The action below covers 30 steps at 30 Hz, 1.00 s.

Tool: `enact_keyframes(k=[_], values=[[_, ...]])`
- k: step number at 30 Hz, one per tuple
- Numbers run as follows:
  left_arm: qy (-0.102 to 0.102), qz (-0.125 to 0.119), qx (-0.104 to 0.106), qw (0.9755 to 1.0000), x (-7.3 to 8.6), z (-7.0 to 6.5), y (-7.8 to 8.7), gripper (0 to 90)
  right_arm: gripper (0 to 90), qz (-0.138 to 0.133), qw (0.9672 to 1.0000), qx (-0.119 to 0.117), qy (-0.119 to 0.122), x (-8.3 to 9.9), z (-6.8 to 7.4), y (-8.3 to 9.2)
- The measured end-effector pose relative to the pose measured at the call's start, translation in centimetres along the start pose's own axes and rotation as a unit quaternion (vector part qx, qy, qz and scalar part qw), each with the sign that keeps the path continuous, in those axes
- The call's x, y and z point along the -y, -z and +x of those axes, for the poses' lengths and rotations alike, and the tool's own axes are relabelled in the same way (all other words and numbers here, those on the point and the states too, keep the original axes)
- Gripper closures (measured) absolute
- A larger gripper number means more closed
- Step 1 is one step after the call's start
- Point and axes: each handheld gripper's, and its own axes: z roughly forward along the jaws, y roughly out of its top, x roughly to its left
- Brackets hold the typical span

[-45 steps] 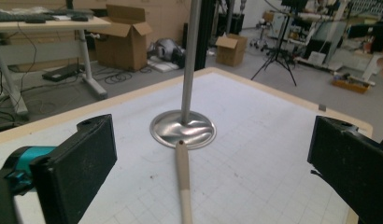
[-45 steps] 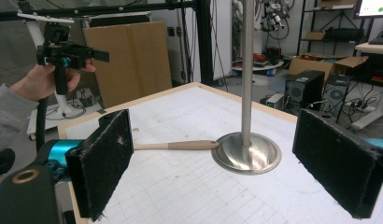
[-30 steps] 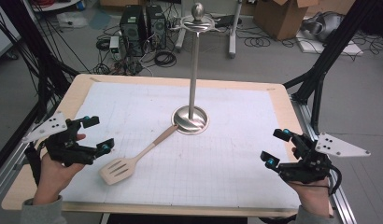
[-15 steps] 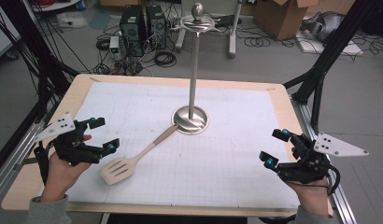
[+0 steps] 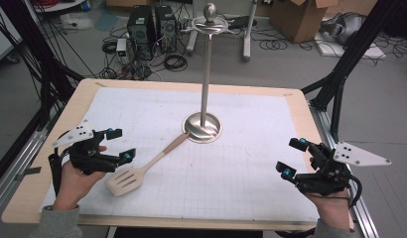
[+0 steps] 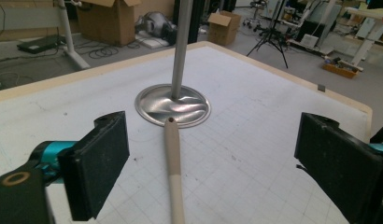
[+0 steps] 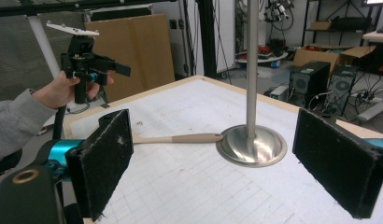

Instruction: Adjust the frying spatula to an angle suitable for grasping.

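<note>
Lying flat on the counter (image 5: 291, 99), the spatula (image 5: 142, 166) points its handle tip at the base of the metal stand (image 5: 203, 130), touching or just beside it; its slotted blade rests at near left. We see the left tongs (image 5: 119, 145) just beside the blade, jaws apart and just now closing, handle between them ungripped. We see the right tongs (image 5: 292, 157) released at near right, well apart.

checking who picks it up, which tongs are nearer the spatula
Left. The left tongs hover open right beside the spatula, its handle lying between their jaws in the left gripper view. The right tongs sit far across the table, open.
</note>
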Motion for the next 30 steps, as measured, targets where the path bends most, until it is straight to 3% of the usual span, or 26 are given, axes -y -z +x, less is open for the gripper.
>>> enact_keyframes(k=[14,19,30], values=[[-0.005,0.036,0.007,0.9993,0.2,-0.6,-1.7,31.8,11.2,0.005,1.0000,0.004,-0.007,0.2,-0.1,0.1],[-0.002,0.053,-0.008,0.9986,0.4,-0.5,-2.1,44.3,11.3,0.006,1.0000,0.002,-0.006,0.3,-0.1,0.1],[0.002,0.070,-0.035,0.9969,1.1,-0.4,-3.0,57.1,11.3,0.013,0.9999,-0.002,-0.008,0.4,-0.1,-0.1]])
